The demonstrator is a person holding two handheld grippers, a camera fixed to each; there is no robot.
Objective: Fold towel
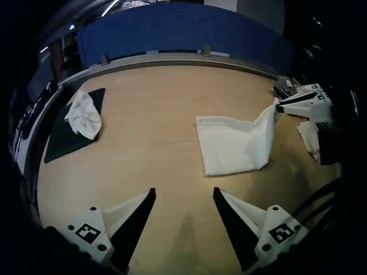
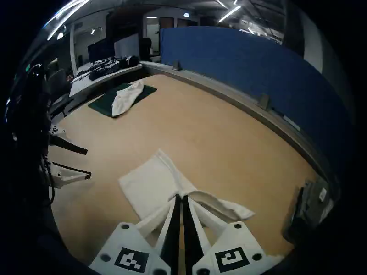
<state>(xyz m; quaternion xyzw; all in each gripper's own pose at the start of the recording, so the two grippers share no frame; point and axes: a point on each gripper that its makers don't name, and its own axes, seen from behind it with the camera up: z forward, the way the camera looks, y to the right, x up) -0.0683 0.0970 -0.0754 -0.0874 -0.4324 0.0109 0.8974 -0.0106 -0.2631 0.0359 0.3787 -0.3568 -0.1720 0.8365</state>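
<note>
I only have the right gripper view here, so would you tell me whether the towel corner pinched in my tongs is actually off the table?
Observer: Yes. In the left gripper view the right tongs hold that corner raised, and the towel slopes down from it to lie flat on the table.
Operator: Thank you. Are the left tongs carrying anything?
Observer: No. The left tongs are wide open with only bare wood between them, and their tips stop short of the towel's near edge.
</note>
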